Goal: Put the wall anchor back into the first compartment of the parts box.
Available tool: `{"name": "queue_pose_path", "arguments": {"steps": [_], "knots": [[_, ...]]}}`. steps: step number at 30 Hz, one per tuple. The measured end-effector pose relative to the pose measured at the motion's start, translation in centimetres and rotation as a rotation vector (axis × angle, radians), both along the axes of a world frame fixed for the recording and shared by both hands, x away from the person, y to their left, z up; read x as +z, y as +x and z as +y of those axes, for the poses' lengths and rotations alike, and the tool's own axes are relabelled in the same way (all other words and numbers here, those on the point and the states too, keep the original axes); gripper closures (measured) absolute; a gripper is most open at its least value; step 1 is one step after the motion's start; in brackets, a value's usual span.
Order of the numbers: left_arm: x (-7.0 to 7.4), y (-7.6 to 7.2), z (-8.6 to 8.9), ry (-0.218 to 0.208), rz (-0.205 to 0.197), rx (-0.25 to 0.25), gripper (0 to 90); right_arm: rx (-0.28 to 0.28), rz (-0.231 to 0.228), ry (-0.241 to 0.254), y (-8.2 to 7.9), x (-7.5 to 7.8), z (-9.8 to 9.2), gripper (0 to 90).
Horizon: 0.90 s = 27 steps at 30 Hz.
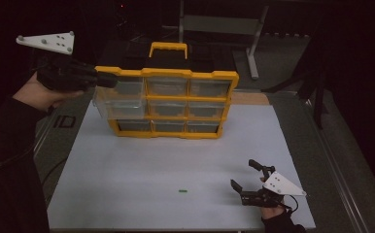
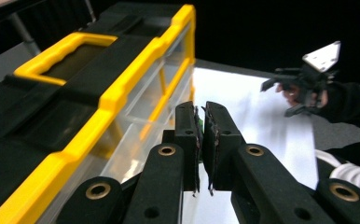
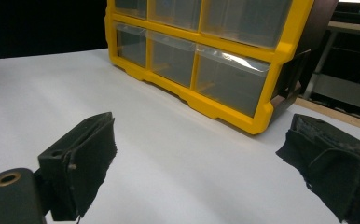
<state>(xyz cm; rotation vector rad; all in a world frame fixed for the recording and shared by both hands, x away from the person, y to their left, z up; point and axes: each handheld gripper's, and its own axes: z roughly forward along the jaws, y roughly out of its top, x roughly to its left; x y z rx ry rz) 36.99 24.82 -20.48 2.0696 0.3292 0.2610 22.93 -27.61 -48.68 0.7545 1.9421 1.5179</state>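
- Your right gripper (image 1: 247, 175), jaws wide open, rests near the table's (image 1: 127, 194) front right corner.
- Your left gripper (image 1: 109, 80) pinches something small and green (image 2: 199, 125) beside the yellow drawer organizer (image 1: 168, 103) at the far edge.

The drawer box (image 1: 168, 103) is shiny yellow plastic, and its little drawers (image 3: 227, 77) are see-through plastic that looks smooth and glossy. The counter (image 1: 176, 165) has a flat white top that looks matt, like paper. The right hand-held gripper (image 3: 192, 172) is dull black plastic with rough, fuzzy black pads (image 3: 92, 163).
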Motion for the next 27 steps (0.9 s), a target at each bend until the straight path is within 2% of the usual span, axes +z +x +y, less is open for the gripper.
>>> {"name": "queue_pose_path", "arguments": {"steps": [10,11,15,17,20,27], "knots": [[-0.9,0.9,-0.2,0.044,0.037,0.047,83.1,0.002,0.000,-0.002,0.0,0.0,0.0,8.1],[-1.1,1.2,-0.4,0.062,0.050,0.064,83.1,0.003,-0.001,-0.003,0.0,0.0,0.0,8.1],[-1.8,1.7,-0.7,0.100,0.084,0.079,83.1,0.000,-0.002,-0.001,0.0,0.0,0.0,8.1],[-2.0,1.8,-0.7,0.106,0.094,0.087,83.1,-0.002,0.001,0.002,0.0,0.0,0.0,8.1],[-2.6,2.4,-0.9,0.155,0.129,0.120,83.1,-0.001,-0.001,0.001,0.0,0.0,0.0,8.1],[-3.4,3.1,-1.4,0.210,0.154,0.176,83.0,0.001,-0.003,-0.003,0.0,0.0,0.0,8.1]]}}
